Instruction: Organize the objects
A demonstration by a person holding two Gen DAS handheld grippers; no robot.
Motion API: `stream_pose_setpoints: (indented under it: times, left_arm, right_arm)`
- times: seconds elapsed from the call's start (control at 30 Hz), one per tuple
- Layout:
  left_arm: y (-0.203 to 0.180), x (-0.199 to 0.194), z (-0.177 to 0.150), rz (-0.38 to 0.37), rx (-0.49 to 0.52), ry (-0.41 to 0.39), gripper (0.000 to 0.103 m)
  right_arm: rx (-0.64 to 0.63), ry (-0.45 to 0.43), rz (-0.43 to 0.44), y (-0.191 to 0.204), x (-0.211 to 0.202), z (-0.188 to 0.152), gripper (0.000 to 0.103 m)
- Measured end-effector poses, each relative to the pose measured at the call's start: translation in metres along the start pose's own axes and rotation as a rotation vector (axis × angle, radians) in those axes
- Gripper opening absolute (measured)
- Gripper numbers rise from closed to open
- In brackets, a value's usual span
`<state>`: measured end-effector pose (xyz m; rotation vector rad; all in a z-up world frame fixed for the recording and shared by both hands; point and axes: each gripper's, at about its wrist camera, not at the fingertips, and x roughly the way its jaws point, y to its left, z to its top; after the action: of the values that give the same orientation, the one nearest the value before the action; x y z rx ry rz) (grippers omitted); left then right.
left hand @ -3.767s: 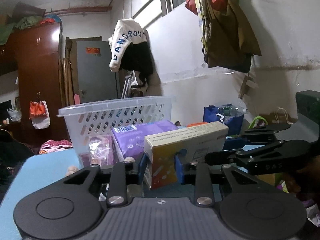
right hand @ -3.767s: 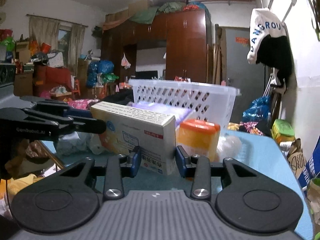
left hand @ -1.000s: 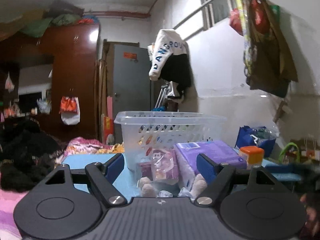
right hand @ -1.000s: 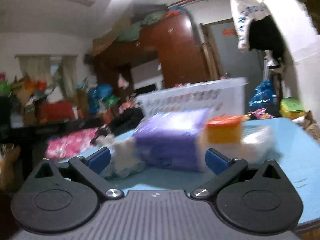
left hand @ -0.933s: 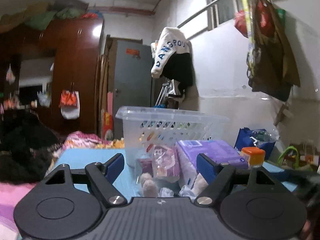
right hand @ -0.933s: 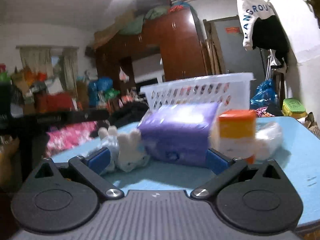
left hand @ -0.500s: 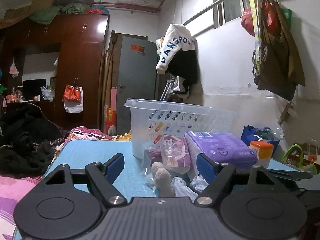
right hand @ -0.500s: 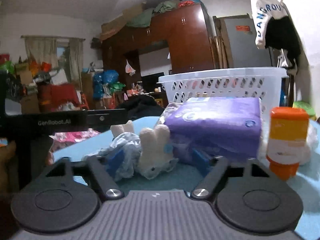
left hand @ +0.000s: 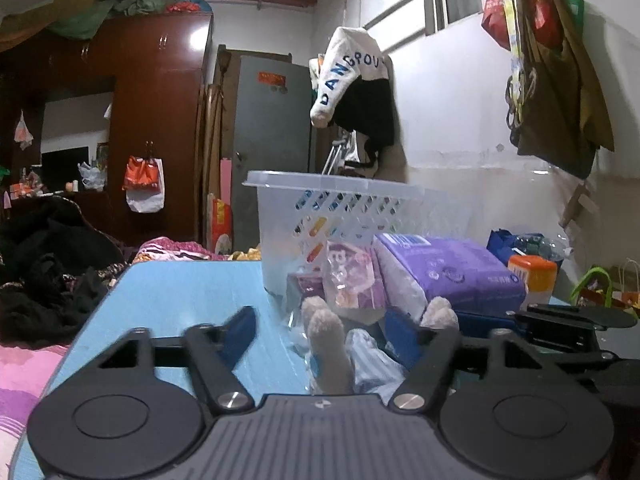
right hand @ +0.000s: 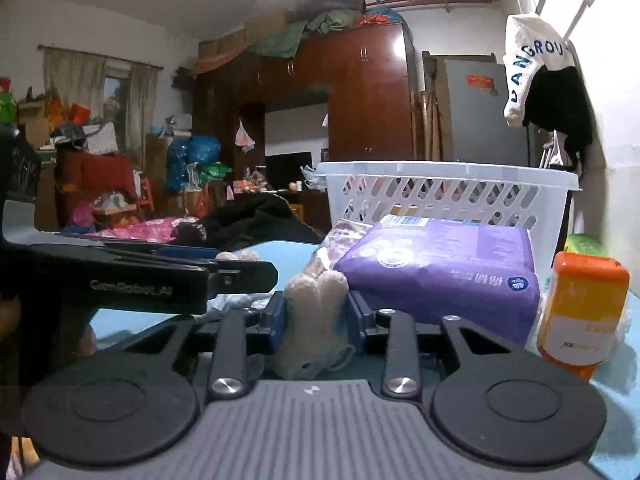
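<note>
A plush rabbit toy, cream-eared and partly wrapped in pale blue cloth, was shown lying on the blue table in front of the other items. In the right wrist view its two upright ears were clamped between the blue pads of the right gripper, whose jaws were closed against them. In the left wrist view the same toy was seen between the widely spread fingers of the left gripper, which was released and gripped nothing; whether its right pad touched the toy could not be told.

Just behind the toy, a purple soft pack was shown lying flat, with a crinkled clear snack bag beside it. An orange-lidded container stood upright to the right of the pack. A white perforated basket was placed behind all of these, on the far part of the table. A dark wooden wardrobe and a white garment hung on the wall were visible beyond.
</note>
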<state>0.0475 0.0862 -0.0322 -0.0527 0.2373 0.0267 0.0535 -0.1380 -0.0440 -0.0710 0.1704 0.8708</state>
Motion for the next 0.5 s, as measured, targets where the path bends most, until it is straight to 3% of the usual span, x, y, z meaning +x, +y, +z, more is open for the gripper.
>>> stream_pose_setpoints:
  times: [0.07, 0.1, 0.27, 0.5]
  left_arm:
    - [-0.001, 0.003, -0.002, -0.005, 0.005, 0.019, 0.035]
    - [-0.001, 0.003, -0.003, -0.014, 0.0, 0.024, 0.03]
    - [-0.006, -0.003, -0.003, -0.031, 0.016, 0.012, 0.022]
    - [-0.012, -0.022, 0.002, -0.079, 0.016, -0.036, 0.021]
  right_arm:
    - [-0.01, -0.006, -0.003, -0.001, -0.001, 0.0, 0.03]
    - [-0.014, -0.011, -0.005, 0.0, -0.002, 0.0, 0.029]
    - [-0.018, -0.042, 0.014, -0.001, -0.011, -0.002, 0.026]
    - [0.017, -0.072, 0.05, -0.012, -0.024, 0.006, 0.025]
